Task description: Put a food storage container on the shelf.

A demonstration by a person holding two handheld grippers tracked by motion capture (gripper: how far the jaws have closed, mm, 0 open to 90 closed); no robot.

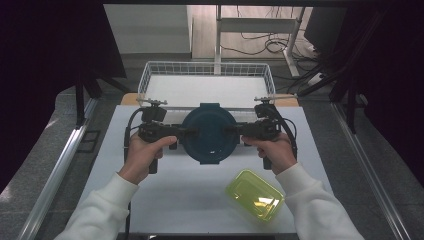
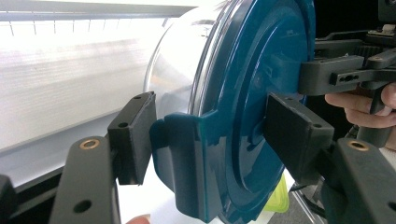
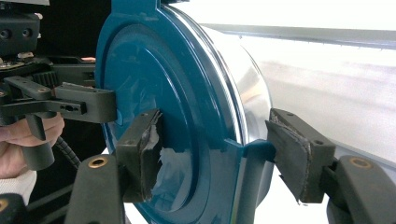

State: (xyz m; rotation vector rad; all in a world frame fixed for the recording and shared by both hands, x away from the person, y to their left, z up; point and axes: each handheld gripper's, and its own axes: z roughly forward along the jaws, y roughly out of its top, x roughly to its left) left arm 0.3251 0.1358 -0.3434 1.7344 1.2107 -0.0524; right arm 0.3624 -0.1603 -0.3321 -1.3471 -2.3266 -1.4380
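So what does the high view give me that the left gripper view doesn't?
High view alone: the wire basket behind the table, and the green tub whole. Left gripper view alone: the left hand-held gripper with its pads straddling the container's side clip, one pad against the lid face, and the clear bowl under the lid. Both: the blue-lidded container held up between both grippers, including the right hand-held gripper.

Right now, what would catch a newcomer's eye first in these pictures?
A round container with a dark teal lid, held up over the table's middle between the left gripper and the right gripper, each with its jaws across a side of it. Next, a yellow-green box lying near the table's front right, and a wire basket at the far edge.
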